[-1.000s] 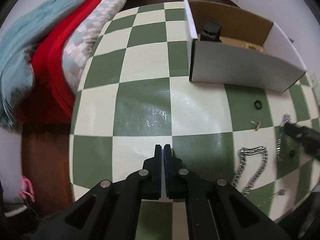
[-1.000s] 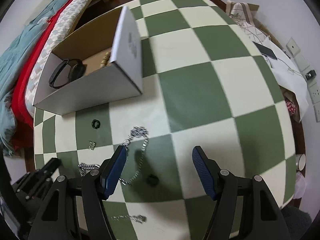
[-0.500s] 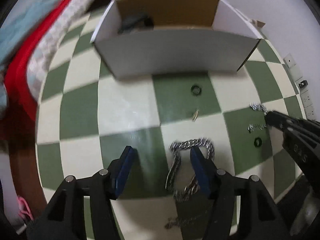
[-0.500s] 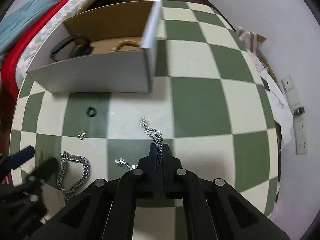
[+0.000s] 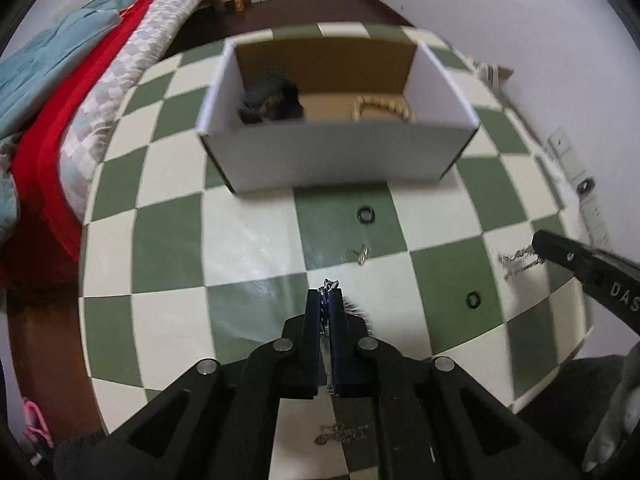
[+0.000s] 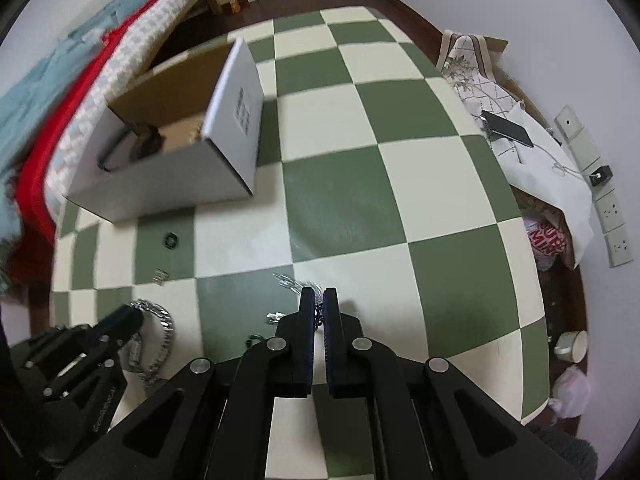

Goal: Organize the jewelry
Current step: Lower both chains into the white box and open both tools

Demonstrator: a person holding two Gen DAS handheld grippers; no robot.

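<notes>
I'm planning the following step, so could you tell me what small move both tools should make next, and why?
Probably lift and carry toward the box: the left tool is shut on the thick chain, the right tool on the thin chain, and the box is open-topped.

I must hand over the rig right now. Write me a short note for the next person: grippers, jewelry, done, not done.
Left gripper: shut on the thick chain.
Right gripper: shut on the thin chain.
Box stands at the table's far side; inside are a black band and a bead bracelet.
Still on the table: two black rings, a small clasp piece, and another thin chain near the front edge.
Left to do: put both held chains in the box, then the loose pieces.
</notes>
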